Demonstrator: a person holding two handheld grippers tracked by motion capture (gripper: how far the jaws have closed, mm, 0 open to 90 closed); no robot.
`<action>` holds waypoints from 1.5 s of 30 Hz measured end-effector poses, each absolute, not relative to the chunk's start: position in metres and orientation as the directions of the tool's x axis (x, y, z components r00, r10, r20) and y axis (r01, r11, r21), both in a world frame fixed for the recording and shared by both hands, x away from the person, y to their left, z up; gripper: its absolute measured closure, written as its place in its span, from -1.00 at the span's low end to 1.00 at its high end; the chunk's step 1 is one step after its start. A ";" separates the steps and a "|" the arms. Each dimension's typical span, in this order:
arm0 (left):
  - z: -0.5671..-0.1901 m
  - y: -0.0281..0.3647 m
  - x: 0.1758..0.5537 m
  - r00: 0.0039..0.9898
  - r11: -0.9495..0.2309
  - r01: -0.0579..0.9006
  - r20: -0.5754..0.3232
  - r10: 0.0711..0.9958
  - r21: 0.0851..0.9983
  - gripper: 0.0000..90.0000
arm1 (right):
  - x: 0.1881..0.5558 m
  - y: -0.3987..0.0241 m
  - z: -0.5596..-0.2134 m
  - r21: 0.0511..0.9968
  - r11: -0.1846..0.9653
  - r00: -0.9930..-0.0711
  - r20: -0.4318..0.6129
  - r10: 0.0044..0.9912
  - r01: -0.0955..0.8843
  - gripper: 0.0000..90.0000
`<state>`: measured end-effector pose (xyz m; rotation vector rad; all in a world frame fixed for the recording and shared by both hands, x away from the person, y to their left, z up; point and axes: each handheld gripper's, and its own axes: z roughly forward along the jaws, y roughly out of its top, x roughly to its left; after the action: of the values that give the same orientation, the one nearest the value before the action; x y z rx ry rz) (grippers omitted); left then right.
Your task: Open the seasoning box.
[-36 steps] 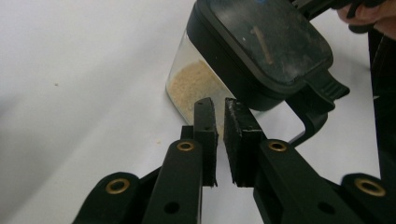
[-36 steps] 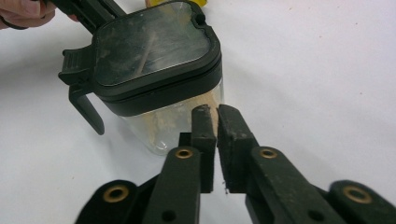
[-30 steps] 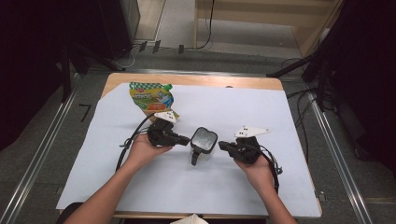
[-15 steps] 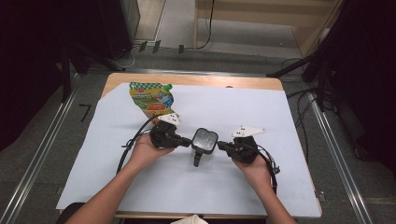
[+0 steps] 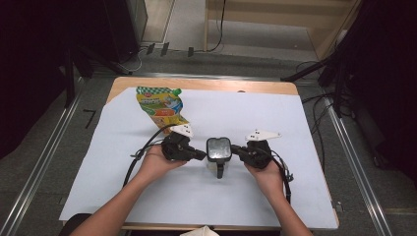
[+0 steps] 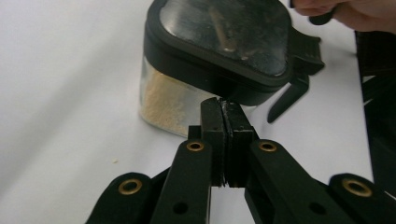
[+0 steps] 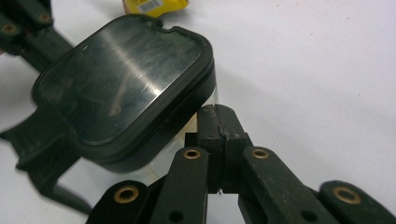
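High view shows the left gripper (image 5: 202, 156) and right gripper (image 5: 234, 148), each with jaws pressed together on nothing, flanking the clear, black-lidded container of pale powder (image 5: 219, 150); both tips touch its opposite sides, equally near, its handle pointing toward the person; farther off lies a green-yellow pouch (image 5: 161, 104)

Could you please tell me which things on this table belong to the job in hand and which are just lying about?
In the job: lidded container, left gripper and right gripper, both shut, tips at its sides.
Lying about: snack pouch, white sheet.
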<state>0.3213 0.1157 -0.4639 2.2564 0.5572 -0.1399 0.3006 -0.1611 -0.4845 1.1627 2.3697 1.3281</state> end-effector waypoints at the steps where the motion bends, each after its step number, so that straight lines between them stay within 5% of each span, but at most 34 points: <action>1: -0.464 0.114 0.320 0.897 -0.589 0.437 -0.279 0.343 0.680 0.98 | 0.302 -0.161 -0.485 0.790 0.289 -0.675 0.202 0.710 0.540 1.00; 9: -0.465 0.107 0.316 0.896 -0.587 0.443 -0.311 0.317 0.677 0.96 | 0.308 -0.161 -0.486 0.792 0.294 -0.675 0.192 0.712 0.535 1.00; 26: -0.462 0.121 0.318 0.905 -0.596 0.426 -0.311 0.291 0.681 0.26 | 0.256 -0.186 -0.457 0.786 0.264 -0.656 0.225 0.720 0.559 1.00; 45: -0.461 0.123 0.321 0.884 -0.567 0.468 -0.349 0.312 0.678 0.16 | 0.224 -0.151 -0.465 0.769 0.356 -0.741 0.219 0.635 0.531 1.00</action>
<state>0.3207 0.1232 -0.4609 2.2163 0.5581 -0.2394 0.2244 -0.1510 -0.4649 1.0756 2.4887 1.3415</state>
